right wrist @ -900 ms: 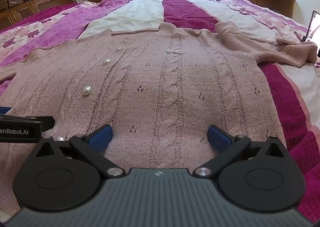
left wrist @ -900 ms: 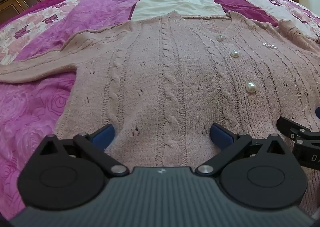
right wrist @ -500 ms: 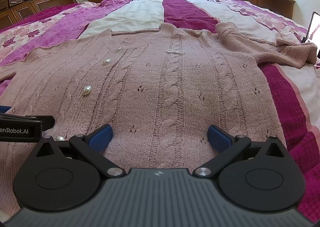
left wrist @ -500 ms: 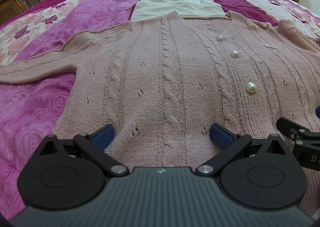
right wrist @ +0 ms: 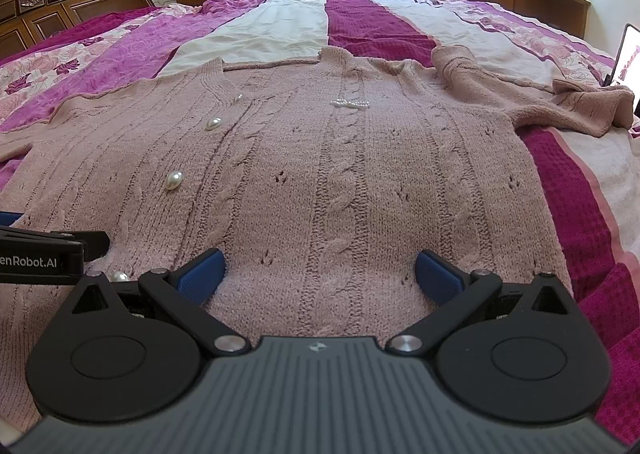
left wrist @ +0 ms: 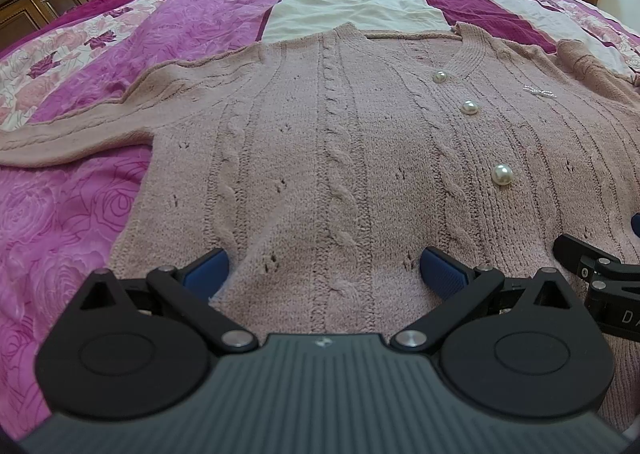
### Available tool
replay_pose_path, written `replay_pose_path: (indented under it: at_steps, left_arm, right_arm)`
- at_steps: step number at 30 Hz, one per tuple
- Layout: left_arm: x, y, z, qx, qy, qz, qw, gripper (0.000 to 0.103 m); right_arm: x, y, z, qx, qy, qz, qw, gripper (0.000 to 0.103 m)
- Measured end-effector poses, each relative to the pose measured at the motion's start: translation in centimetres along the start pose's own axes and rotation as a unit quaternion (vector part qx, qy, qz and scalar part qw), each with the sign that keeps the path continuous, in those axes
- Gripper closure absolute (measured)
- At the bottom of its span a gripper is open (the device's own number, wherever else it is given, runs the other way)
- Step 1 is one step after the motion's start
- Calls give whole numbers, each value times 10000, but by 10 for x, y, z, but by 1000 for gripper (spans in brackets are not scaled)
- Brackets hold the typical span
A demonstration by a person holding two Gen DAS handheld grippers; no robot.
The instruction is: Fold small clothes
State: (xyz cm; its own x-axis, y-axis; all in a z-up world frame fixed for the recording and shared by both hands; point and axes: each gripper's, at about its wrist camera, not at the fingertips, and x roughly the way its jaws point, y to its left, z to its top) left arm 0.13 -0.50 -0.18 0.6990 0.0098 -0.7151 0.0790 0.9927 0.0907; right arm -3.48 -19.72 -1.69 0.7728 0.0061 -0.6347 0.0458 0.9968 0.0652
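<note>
1. left gripper point(left wrist: 323, 268): jaws wide apart, nothing clamped. blue ribbed pads point(left wrist: 206, 269) sit low over the knit near the hem; contact cannot be confirmed.
2. right gripper point(right wrist: 318, 268): jaws equally wide apart, holding nothing, blue pads point(right wrist: 438, 277) also low over the knit.
3. cardigan point(left wrist: 340, 157): dusty pink, spread flat and face up, filling the gap between both pairs of jaws and running ahead of them. chunky cable-knit columns, small eyelet holes, ribbed v-neck.
4. pearl buttons point(left wrist: 502, 175): round, glossy, in a line ahead and right of the left jaws.
5. bead bow point(right wrist: 350, 103): small, white, straight ahead of the right jaws.
6. sleeves: one point(left wrist: 72, 137) lies out straight to the left of the left jaws; the other point(right wrist: 560, 105) is rumpled, ahead and right of the right jaws.
7. bedspread point(left wrist: 72, 213): magenta rose-pattern, white and waffle-textured stripes under the cardigan.
8. each gripper's black arm shows at the inner edge of the other's view, just beside.
</note>
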Motion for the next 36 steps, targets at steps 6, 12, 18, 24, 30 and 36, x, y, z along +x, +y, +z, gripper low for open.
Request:
replay_pose_path:
  at_steps: [6, 12, 18, 24, 30, 36]
  left_arm:
    - [0, 0, 0, 0, -3, 0, 10000, 0]
    - [0, 0, 0, 1, -3, 0, 10000, 0]
    - [0, 0, 0, 1, -6, 0, 10000, 0]
    - [0, 0, 0, -4, 7, 0, 10000, 0]
    - [-3, 3, 6, -20, 137, -43, 9999, 0]
    - [-4, 5, 14, 17, 298, -107, 9995, 0]
  right_arm:
    - [0, 0, 0, -1, -1, -1, 10000, 0]
    - [0, 0, 0, 3, 2, 0, 10000, 0]
    - [0, 0, 0, 11, 7, 8, 10000, 0]
    - [-1, 0, 2, 34, 65, 39, 10000, 0]
    - [1, -10, 10, 116, 235, 255, 9993, 0]
    - [-8, -32, 22, 459, 452, 860, 9942, 0]
